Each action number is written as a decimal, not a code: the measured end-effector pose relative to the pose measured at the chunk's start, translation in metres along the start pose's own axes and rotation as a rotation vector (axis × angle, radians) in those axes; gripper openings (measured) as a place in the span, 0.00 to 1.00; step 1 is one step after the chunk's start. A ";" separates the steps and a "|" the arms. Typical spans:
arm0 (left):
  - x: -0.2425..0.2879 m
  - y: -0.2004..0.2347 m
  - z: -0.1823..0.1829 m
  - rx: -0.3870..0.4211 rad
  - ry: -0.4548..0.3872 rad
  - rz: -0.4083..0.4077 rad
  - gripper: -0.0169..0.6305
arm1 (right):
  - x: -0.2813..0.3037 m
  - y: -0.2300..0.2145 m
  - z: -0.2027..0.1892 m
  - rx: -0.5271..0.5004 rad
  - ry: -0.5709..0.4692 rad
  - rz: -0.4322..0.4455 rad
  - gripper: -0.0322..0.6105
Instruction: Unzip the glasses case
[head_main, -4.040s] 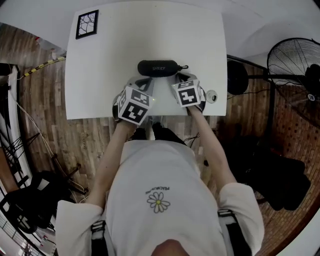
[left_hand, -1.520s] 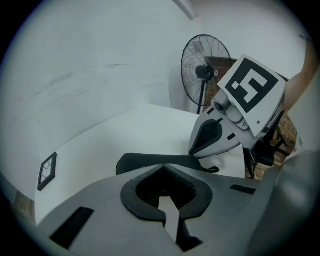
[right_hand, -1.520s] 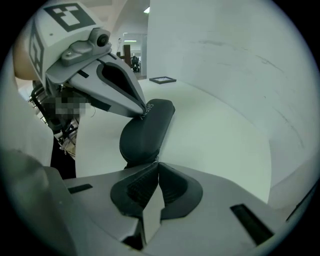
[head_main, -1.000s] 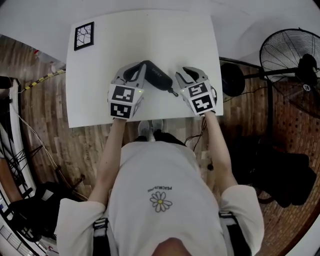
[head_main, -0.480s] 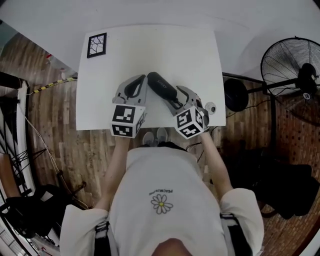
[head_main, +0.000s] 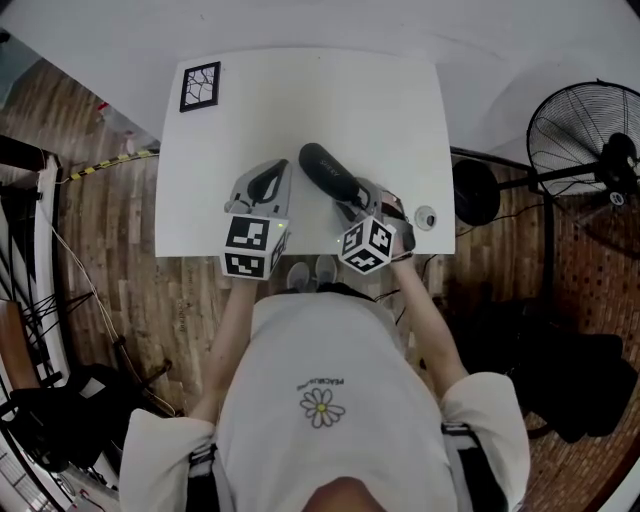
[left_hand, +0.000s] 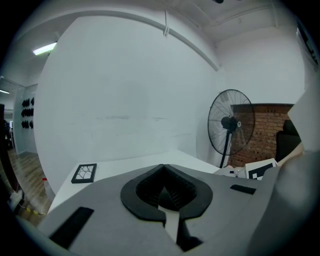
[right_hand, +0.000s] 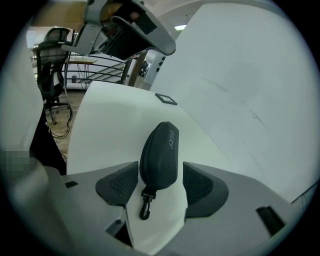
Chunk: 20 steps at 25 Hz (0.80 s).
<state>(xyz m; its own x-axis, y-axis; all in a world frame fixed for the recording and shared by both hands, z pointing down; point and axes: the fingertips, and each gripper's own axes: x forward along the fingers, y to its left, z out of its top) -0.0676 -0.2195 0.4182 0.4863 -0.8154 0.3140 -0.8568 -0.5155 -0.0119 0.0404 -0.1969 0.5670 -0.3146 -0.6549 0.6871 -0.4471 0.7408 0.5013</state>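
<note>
The black zipped glasses case (head_main: 325, 172) lies slantwise on the white table (head_main: 380, 110). In the right gripper view the case (right_hand: 160, 152) points away from me, and its near end with a small clip (right_hand: 145, 206) sits between the pads. My right gripper (head_main: 352, 196) (right_hand: 160, 182) straddles that end; its jaws are opening and the pads do not press on the case. My left gripper (head_main: 270, 172) rests left of the case, apart from it. In its own view the left gripper (left_hand: 162, 167) has its tips together with nothing between them.
A black-framed marker card (head_main: 201, 86) (left_hand: 83, 173) lies at the table's far left corner. A standing fan (head_main: 585, 135) (left_hand: 230, 125) is off the table's right side. Wooden floor surrounds the table, with cables and dark gear at the left.
The case has swung from crosswise to slantwise. My left gripper has come off its far end and drawn back. My right gripper has rolled, moved over the clip end and opened.
</note>
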 end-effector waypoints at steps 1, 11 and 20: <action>0.000 0.002 0.000 -0.001 0.001 0.001 0.05 | 0.001 0.000 -0.001 -0.001 0.004 -0.001 0.43; 0.001 0.011 -0.006 -0.024 0.015 0.011 0.04 | 0.000 -0.056 -0.013 0.131 0.019 -0.114 0.43; 0.000 0.015 -0.006 -0.027 0.016 0.019 0.05 | 0.007 -0.094 -0.036 0.286 0.052 -0.172 0.43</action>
<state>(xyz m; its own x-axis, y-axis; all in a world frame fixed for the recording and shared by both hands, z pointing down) -0.0814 -0.2252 0.4234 0.4675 -0.8204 0.3291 -0.8701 -0.4928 0.0074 0.1108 -0.2662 0.5440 -0.1743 -0.7526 0.6350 -0.7088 0.5435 0.4497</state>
